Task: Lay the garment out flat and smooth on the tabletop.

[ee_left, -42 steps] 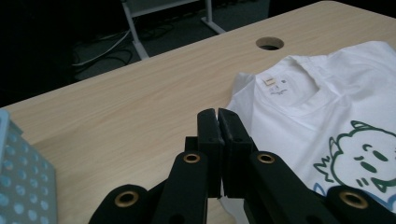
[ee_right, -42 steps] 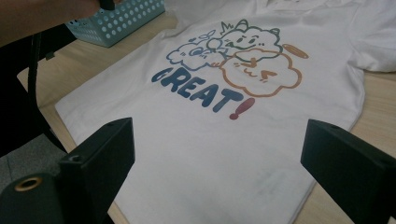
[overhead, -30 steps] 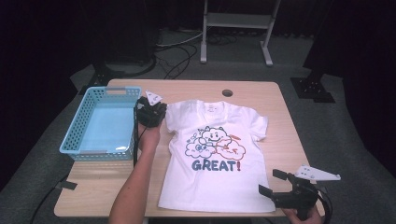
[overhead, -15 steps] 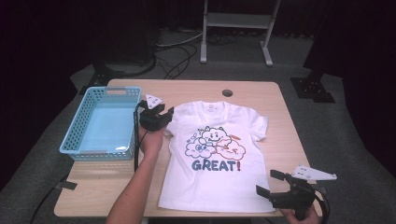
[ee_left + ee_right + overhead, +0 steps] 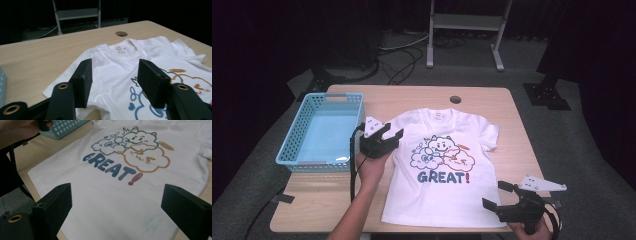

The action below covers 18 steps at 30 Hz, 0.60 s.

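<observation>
A white T-shirt with a cartoon cloud print and the word "GREAT!" lies flat, face up, on the wooden table. My left gripper is open and hovers at the shirt's left sleeve; in the left gripper view its jaws frame the sleeve and collar of the shirt. My right gripper is wide open at the shirt's near right corner. In the right gripper view it spans the hem of the shirt, with nothing held.
A light blue plastic basket stands left of the shirt, its corner also in the right gripper view. A round cable hole lies behind the collar. A metal stand and cables are on the floor beyond.
My left gripper has come right and nearer, from the basket's corner onto the shirt's left sleeve. The right gripper has shifted slightly left toward the hem.
</observation>
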{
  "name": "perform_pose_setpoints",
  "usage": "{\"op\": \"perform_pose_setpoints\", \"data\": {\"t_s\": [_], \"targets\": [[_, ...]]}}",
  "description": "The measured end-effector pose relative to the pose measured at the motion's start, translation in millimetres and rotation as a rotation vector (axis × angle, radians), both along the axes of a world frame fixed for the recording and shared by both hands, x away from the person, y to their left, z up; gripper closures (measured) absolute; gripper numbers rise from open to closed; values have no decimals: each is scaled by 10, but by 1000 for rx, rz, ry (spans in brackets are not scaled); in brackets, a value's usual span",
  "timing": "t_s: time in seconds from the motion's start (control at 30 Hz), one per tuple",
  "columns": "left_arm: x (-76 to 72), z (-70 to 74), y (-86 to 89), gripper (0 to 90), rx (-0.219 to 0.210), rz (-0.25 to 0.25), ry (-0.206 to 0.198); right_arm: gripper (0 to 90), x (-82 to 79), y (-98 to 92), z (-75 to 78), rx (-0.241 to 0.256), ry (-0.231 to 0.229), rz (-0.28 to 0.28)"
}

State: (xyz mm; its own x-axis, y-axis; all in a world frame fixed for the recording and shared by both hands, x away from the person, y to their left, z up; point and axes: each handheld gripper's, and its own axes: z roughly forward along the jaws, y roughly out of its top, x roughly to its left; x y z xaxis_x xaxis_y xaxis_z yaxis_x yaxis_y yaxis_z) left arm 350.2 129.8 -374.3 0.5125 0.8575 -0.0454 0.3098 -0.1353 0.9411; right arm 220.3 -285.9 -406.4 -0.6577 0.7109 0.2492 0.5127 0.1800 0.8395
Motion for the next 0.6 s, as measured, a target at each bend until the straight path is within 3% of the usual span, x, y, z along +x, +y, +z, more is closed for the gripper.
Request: {"op": "perform_pose_setpoints", "data": {"t_s": [0.07, 0.27, 0.4, 0.6], "targets": [[-46, -2, 12, 430, -9, -5, 3, 92, 18, 11, 2, 2, 3, 5], [-365, 15, 70, 381, -13, -37, -54, 92, 166, 237, 50, -40, 18, 54], [-501, 24, 118, 368, -14, -56, -71, 92, 260, 531, 68, -82, 19, 92], [-668, 27, 224, 315, -32, -73, -75, 93, 340, 1004, 65, -167, 15, 93]]}}
